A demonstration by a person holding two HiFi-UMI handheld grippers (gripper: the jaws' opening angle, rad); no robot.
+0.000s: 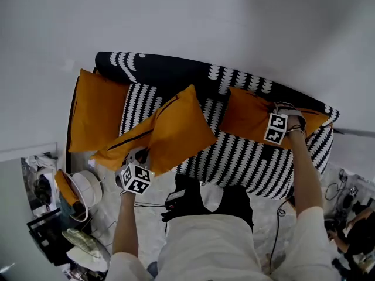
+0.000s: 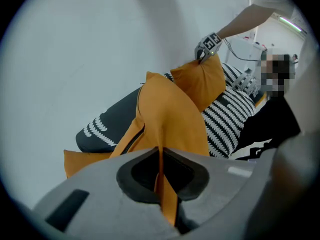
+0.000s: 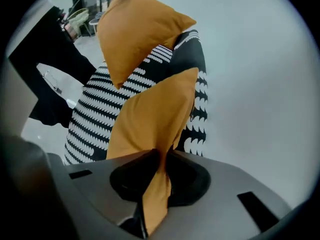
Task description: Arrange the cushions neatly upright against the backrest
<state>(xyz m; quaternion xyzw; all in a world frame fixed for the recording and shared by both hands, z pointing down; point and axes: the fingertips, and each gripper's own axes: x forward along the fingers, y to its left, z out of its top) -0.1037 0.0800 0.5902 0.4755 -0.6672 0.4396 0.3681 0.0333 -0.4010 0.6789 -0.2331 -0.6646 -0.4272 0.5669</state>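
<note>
Head view: your left gripper [image 2: 161, 170] is clamped on a corner of the middle cushion [image 1: 176, 127], your right gripper [image 3: 157, 176] pinching the right cushion [image 1: 249, 117] at the sofa [image 1: 252, 163].

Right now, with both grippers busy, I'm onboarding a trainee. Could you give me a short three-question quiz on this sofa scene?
1. True or false: the left gripper is shut on the middle cushion.
2. How many orange cushions does the head view show at the sofa?
3. What does the right gripper hold? A) nothing B) the right cushion C) the sofa's cover
Key: 1 true; 2 three; 3 B.
</note>
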